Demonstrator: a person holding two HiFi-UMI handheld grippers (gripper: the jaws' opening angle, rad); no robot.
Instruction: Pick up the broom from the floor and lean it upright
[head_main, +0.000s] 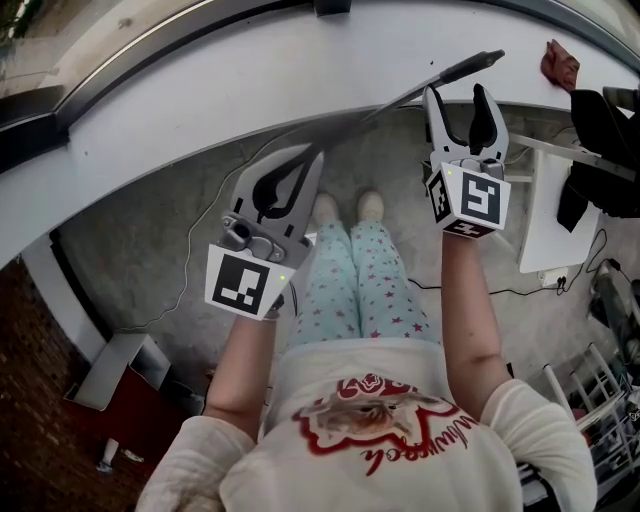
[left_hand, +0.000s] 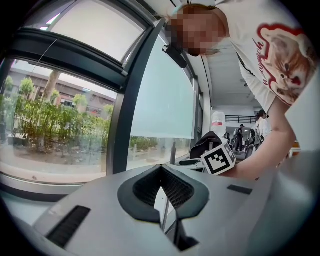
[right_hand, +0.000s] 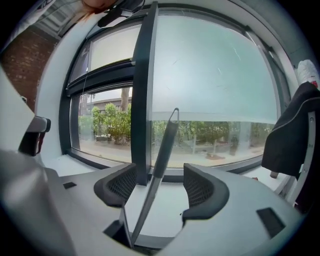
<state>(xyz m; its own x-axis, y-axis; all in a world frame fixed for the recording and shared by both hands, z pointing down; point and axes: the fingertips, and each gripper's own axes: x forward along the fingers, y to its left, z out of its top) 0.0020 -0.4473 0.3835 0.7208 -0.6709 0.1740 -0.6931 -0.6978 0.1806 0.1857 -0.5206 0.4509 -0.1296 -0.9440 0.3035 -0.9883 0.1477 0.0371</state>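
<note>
From the head view, the person stands facing a white window ledge (head_main: 250, 70) with both arms held out over the grey floor (head_main: 170, 240). The left gripper (head_main: 312, 158) has its jaws drawn together on the lower stretch of the broom handle (head_main: 400, 98), which rises slantwise up and to the right toward the ledge. The right gripper (head_main: 457, 95) stands with its jaws spread wide, and the dark grip end of the handle lies just past their tips

In the left gripper view, the left gripper (left_hand: 160, 167) shows its two ribbed pads meeting at the tips. The thin broom handle (left_hand: 163, 220) runs down through the narrow gap beneath them, pinched there. A window (left_hand: 75, 125) with greenery outside fills the background

In the right gripper view, the right gripper (right_hand: 160, 172) is as open as can be. The broom handle (right_hand: 162, 150) stands tilted between the pads with clear space on either side, so neither pad presses on it. Its top sits in front of the glass, just right of the dark window post (right_hand: 145, 90)
</note>
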